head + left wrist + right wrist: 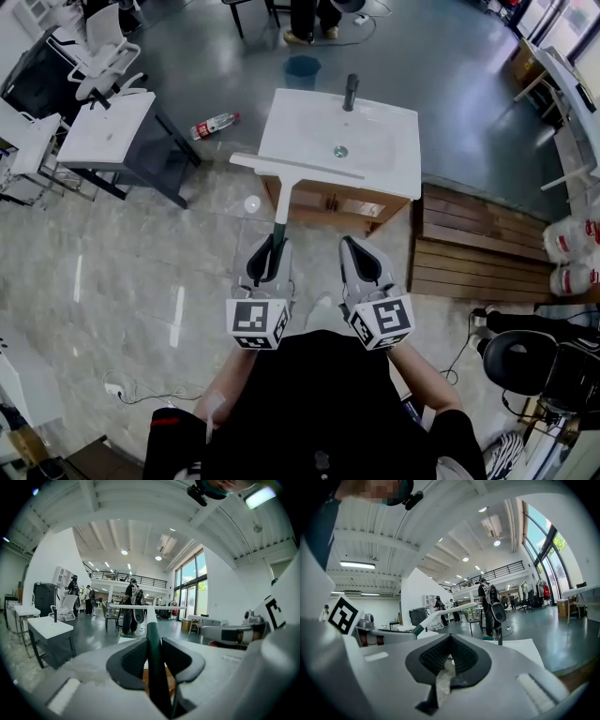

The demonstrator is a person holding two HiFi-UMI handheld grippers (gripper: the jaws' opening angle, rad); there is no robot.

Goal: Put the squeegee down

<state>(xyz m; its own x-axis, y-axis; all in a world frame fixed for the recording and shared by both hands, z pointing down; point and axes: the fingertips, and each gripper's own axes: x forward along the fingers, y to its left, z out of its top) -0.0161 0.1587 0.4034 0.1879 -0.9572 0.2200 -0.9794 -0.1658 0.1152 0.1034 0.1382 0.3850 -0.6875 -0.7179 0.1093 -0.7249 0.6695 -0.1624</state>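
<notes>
A big hall with a glossy grey floor (pixel 441 56). In the middle stands a white sink (pixel 394 155) on a wooden cabinet, with a black tap (pixel 352 92) at its far edge. The left tool (pixel 272 246) pinches the squeegee (pixel 295 169) by its dark green handle, pads tight on both sides, shaft pointing away from the person. The white blade lies crosswise over the sink's near-left edge, seemingly just above it, though contact is hard to judge. The right tool (pixel 361 251) is beside it, jaws pressed together with nothing between them.
</notes>
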